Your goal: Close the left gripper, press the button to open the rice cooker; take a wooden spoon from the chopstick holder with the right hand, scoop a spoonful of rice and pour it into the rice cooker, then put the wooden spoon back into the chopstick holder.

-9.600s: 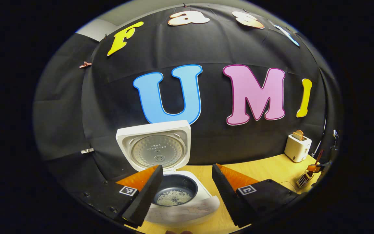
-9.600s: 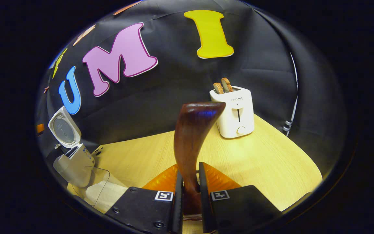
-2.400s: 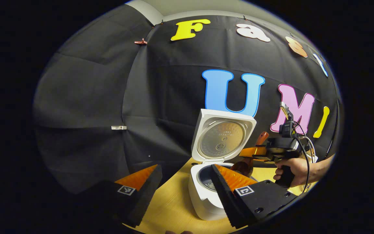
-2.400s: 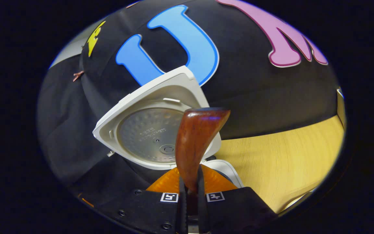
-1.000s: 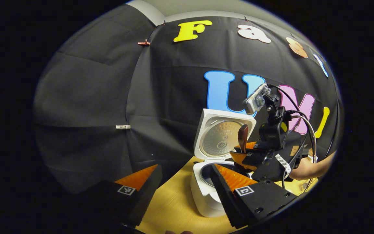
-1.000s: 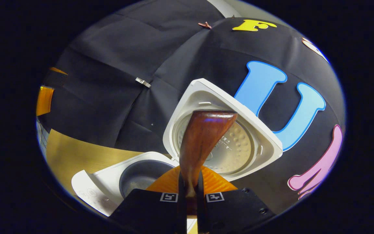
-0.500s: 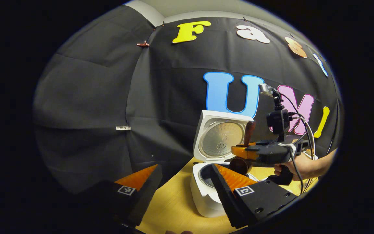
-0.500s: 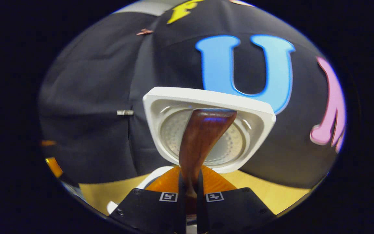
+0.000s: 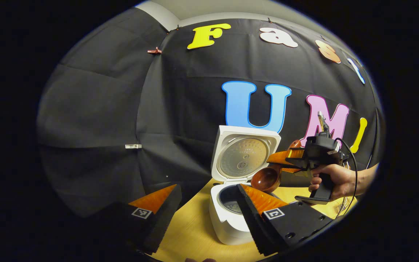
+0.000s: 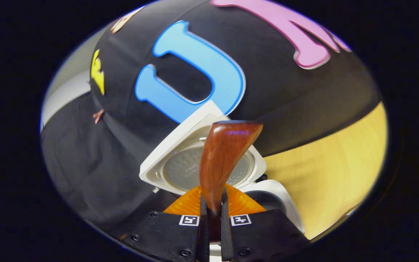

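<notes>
The white rice cooker [image 9: 227, 222] stands on the wooden table with its lid [image 9: 244, 156] raised, and its dark inner pot [image 9: 228, 196] shows behind my right finger. My left gripper [image 9: 207, 187] is open and holds nothing, just in front of the cooker. Above the pot's right side a hand [image 9: 335, 178] holds my right gripper [image 9: 281, 163]. It is shut on the wooden spoon, whose bowl [image 9: 266, 179] faces this way and looks empty. In the right gripper view the spoon's handle [image 10: 224, 153] rises from between the shut fingers [image 10: 212, 214], before the tilted lid [image 10: 173, 160].
The light wooden table [image 10: 336, 167] runs off to the right of the cooker body [image 10: 286, 207] in the right gripper view. Black cloth walls close in behind and to the left of the cooker.
My right gripper has rolled over the pot, so the spoon's bowl, dark and low half a second ago, now shows its hollow. The left gripper has barely moved.
</notes>
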`<state>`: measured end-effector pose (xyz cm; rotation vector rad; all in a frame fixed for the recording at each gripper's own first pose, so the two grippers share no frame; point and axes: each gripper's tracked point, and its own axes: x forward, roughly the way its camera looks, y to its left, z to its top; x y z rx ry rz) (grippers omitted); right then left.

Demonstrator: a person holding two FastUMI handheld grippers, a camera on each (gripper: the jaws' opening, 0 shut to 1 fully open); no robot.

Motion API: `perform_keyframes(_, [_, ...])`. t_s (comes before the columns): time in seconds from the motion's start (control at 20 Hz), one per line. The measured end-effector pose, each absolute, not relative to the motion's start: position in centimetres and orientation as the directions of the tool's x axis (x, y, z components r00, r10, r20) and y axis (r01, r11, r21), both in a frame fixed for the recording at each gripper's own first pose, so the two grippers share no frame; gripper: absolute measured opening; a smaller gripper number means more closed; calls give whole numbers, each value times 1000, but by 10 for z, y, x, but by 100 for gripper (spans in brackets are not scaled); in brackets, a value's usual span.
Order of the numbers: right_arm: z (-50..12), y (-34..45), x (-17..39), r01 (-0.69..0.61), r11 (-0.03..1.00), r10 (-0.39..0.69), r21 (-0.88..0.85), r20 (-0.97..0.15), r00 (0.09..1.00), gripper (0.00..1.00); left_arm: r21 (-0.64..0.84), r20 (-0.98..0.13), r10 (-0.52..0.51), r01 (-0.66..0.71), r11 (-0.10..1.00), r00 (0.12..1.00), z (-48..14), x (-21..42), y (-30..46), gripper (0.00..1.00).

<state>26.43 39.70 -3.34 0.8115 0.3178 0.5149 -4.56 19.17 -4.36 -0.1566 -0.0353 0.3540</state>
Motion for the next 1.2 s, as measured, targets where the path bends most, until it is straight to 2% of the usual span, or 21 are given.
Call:
perform_keyframes(0.15, [-13, 377, 252, -336, 528, 545, 780, -7, 838, 16, -146, 11, 337, -332, 932, 941, -40, -43, 183, 95])
perform_keyframes(0.2, [-7, 369, 246, -343, 511, 545, 788, 12, 838, 16, -143, 12, 334, -329, 934, 943, -38, -42, 179, 92])
perform_keyframes(0.25, [2, 360, 240, -344, 490, 542, 801, 29, 840, 16, -139, 14, 330, -325, 935, 944, -36, -41, 175, 95])
perform_keyframes(0.45, [29, 315, 221, -333, 409, 507, 850, 92, 857, 16, -121, 33, 313, -307, 944, 949, -24, -35, 160, 95])
perform_keyframes(0.75, [47, 199, 191, -306, 424, 389, 852, 133, 911, 16, -98, 57, 272, -266, 959, 960, -9, -17, 131, 95])
perform_keyframes(0.8, [47, 176, 188, -295, 430, 364, 853, 135, 922, 16, -94, 60, 265, -259, 961, 962, -7, -14, 126, 92])
perform_keyframes(1.0, [40, 82, 169, -245, 483, 262, 841, 128, 957, 16, -116, 60, 233, -225, 967, 971, -2, 3, 102, 95])
perform_keyframes(1.2, [22, -10, 152, -161, 490, 144, 857, 102, 984, 16, -104, 57, 202, -195, 975, 978, 1, 18, 81, 95])
